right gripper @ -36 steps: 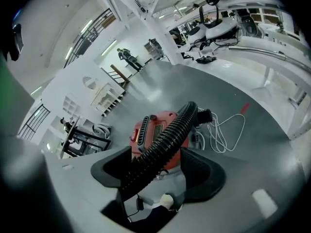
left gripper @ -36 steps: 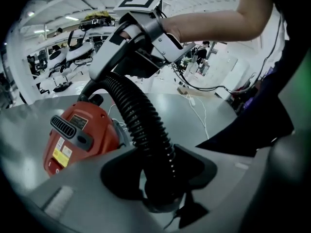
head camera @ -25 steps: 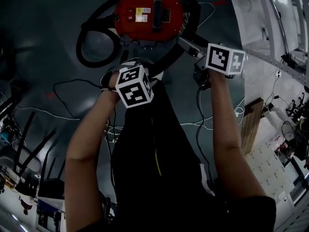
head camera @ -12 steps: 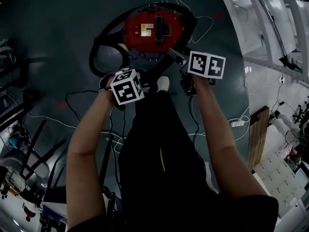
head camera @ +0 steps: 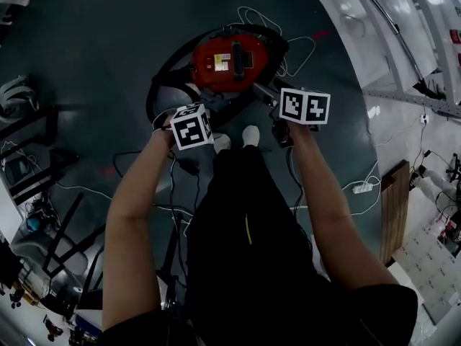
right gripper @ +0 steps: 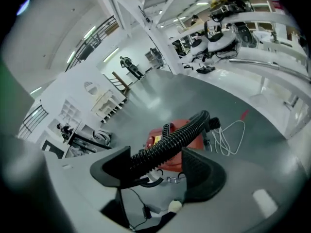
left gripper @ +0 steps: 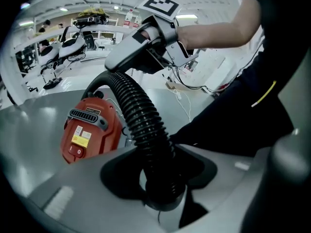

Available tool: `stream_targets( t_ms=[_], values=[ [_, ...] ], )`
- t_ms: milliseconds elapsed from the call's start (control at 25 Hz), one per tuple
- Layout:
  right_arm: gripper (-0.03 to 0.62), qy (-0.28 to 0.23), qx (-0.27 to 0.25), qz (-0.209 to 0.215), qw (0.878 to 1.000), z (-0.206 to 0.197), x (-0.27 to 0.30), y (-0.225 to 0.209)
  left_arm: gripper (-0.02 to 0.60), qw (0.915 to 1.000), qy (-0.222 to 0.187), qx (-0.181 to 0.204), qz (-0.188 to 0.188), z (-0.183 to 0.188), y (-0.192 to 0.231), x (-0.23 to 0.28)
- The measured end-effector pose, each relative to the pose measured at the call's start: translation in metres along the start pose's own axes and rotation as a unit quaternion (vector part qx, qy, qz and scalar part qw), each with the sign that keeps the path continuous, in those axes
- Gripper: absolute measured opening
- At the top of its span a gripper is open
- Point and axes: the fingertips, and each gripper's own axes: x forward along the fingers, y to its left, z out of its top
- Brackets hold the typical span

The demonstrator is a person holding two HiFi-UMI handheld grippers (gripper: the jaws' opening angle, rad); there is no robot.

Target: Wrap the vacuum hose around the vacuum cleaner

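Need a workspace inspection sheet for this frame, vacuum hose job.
Surface: dark glossy floor.
Job's things: red vacuum cleaner on floor; black vacuum hose looped partly round it.
Clutter: black stands at left.
Grippers: left hand-held gripper shut on hose; right hand-held gripper jaws apart, hose between, against one pad.
Cables: white cord beside vacuum cleaner; black leads on floor; white power strip.
Surroundings: white railing, wooden panel.
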Motion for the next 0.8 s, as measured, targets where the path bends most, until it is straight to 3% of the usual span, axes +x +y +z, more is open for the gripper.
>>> stream_targets(
  t_ms=[80,240,400,600,800],
  values=[
    [0.319,-0.012,-0.057,0.006,0.998,0.008,-0.012,0.005,0.198,0.9999,0.006,0.01,0.01,0.0,0.0,-0.01],
    [0.322,-0.016,-0.201,0.028,0.979,0.017,-0.03,0.013,0.199,0.995,0.046,0.085,0.025,-0.002,-0.007,-0.021],
    [0.326,0.013,-0.277,0.07,0.958,0.02,-0.034,0.016,0.201,0.9887,0.071,0.13,0.025,-0.009,-0.011,-0.026],
    [0.406,0.096,-0.377,0.106,0.915,0.008,-0.024,0.018,0.202,0.9865,0.066,0.148,0.025,-0.005,-0.005,-0.037],
    [0.458,0.133,-0.485,0.078,0.861,0.008,-0.007,0.02,0.202,0.9879,0.059,0.142,-0.016,0.003,-0.007,-0.049]
  ],
)
